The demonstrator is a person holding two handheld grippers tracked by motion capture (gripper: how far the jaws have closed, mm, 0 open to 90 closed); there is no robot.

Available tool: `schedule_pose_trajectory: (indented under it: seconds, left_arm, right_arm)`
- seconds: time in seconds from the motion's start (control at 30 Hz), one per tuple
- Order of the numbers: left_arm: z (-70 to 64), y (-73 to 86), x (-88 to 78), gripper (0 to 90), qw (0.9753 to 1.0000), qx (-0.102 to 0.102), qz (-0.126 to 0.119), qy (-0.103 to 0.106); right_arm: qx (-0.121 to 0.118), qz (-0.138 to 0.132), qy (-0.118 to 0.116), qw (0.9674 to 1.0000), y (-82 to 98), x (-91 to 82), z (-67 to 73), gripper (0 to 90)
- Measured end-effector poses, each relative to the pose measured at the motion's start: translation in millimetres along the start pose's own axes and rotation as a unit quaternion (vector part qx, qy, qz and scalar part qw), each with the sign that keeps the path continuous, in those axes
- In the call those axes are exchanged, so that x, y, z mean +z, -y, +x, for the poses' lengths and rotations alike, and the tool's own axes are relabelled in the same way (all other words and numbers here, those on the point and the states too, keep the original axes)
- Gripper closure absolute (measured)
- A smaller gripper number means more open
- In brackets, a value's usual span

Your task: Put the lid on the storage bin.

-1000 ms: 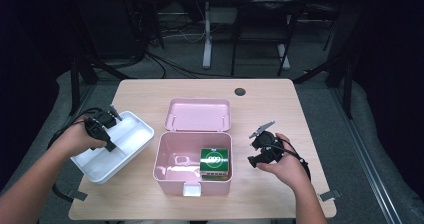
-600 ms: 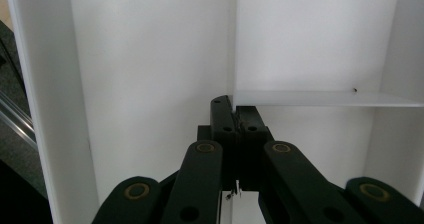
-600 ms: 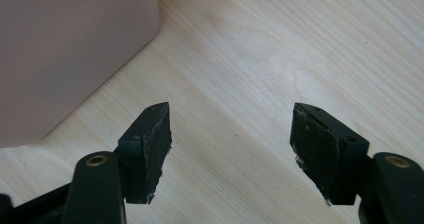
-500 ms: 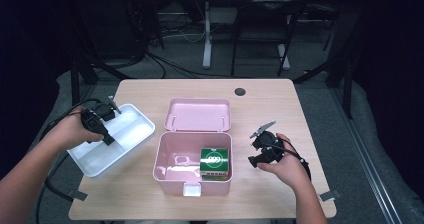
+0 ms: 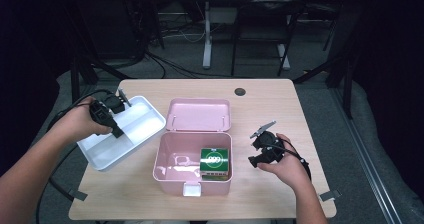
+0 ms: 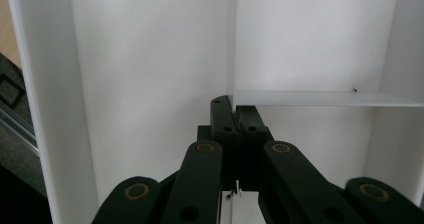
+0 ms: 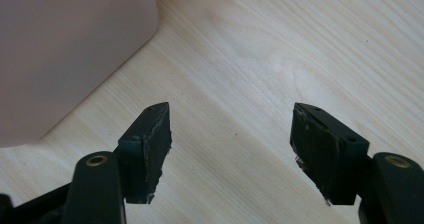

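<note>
Wooden table: left gripper clamps one white tray's divider; right gripper fingers spread.

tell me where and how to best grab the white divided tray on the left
Take the white plastic divided tray by its thin inner divider wall, coming straight down from above. The divider stands upright as a narrow blade that fits between closed jaws, while the tray's outer body looks too wide to span. The left hand-held gripper is already shut on that wall, and the tray sits tilted off the light wooden table.
</note>
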State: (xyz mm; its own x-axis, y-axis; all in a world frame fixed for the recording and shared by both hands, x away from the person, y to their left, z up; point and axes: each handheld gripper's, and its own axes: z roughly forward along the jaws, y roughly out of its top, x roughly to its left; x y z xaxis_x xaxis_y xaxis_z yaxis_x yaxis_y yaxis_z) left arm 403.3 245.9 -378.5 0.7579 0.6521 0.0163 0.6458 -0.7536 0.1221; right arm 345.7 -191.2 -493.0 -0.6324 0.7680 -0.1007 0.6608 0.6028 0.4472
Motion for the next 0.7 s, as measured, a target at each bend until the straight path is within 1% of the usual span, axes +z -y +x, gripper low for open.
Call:
schedule_pose_trajectory:
  seconds: [0.03, 0.07, 0.1, 0.17, 0.23, 0.27, 0.33, 0.37, 0.4, 0.43, 0.53, 0.57, 0.6, 0.63, 0.67, 0.7]
  left_arm:
    - [-2.4, -3.0, -0.4, 89.0, 1.0000, 0.007, 0.000, 0.002]
    - [-4.8, -5.8, -0.7, 89.0, 0.9999, 0.016, -0.001, 0.004]
    - [-7.5, -9.2, -1.2, 89.0, 0.9996, 0.028, -0.001, 0.007]
    - [-11.5, -13.5, -1.2, 89.0, 0.9989, 0.046, -0.002, 0.011]
    - [-18.8, -18.7, -1.0, 88.9, 0.9971, 0.076, 0.004, 0.008]
    - [-21.3, -20.4, -1.0, 89.0, 0.9963, 0.085, 0.006, 0.007]
    - [-28.1, -25.2, -1.7, 89.0, 0.9937, 0.112, 0.011, 0.006]
    - [-30.5, -26.6, -2.1, 89.0, 0.9931, 0.116, 0.011, 0.005]
    - [-33.1, -28.6, -2.8, 89.0, 0.9919, 0.126, 0.010, 0.006]
    - [-36.7, -30.9, -3.4, 89.0, 0.9899, 0.142, 0.008, 0.006]
    - [-45.1, -35.5, -4.4, 89.0, 0.9851, 0.171, 0.009, 0.007]
    - [-48.0, -37.4, -4.7, 89.0, 0.9829, 0.183, 0.013, 0.007]
    - [-50.7, -39.3, -5.1, 89.0, 0.9810, 0.193, 0.015, 0.005]
    - [-53.3, -40.7, -4.7, 89.0, 0.9806, 0.196, 0.012, 0.006]
    - [-55.5, -42.9, -5.3, 89.0, 0.9796, 0.200, 0.015, 0.007]
    - [-57.8, -44.6, -5.2, 89.0, 0.9783, 0.207, 0.010, 0.004]
  right_arm:
    - [0.000, 0.000, 0.000, 1.0000, 0.1, 0.3, -0.3, 32.3]
    - [-0.001, 0.009, -0.003, 1.0000, -0.2, -0.6, -0.7, 32.3]
    - [0.001, 0.000, -0.005, 1.0000, 0.3, 0.8, -0.4, 32.3]
    - [0.001, 0.001, -0.004, 1.0000, 0.5, 1.5, -0.6, 32.3]
    - [0.000, 0.010, -0.004, 0.9999, 0.2, 0.7, -0.8, 32.3]
    - [0.000, 0.010, -0.005, 0.9999, 0.2, 0.6, -0.9, 32.3]
    - [-0.001, 0.010, -0.003, 0.9999, 0.4, 0.5, -1.4, 32.3]
    - [-0.001, 0.009, -0.003, 1.0000, 0.5, 0.5, -1.7, 32.3]
    - [0.000, 0.009, -0.002, 1.0000, 0.6, 0.6, -1.6, 32.3]
    - [0.000, 0.009, -0.003, 1.0000, 0.7, 0.6, -1.6, 32.3]
    - [0.000, 0.009, -0.005, 0.9999, 0.7, 0.7, -1.4, 32.3]
    - [0.000, 0.009, -0.005, 0.9999, 0.6, 0.8, -1.4, 32.3]
    - [0.001, 0.002, -0.006, 1.0000, 1.0, 1.9, -1.4, 32.3]
    - [0.000, 0.010, -0.005, 0.9999, 0.6, 0.8, -1.4, 32.3]
    - [0.000, 0.010, -0.004, 0.9999, 0.5, 0.7, -1.5, 32.3]
    - [0.000, 0.010, -0.004, 0.9999, 0.6, 0.7, -1.6, 32.3]
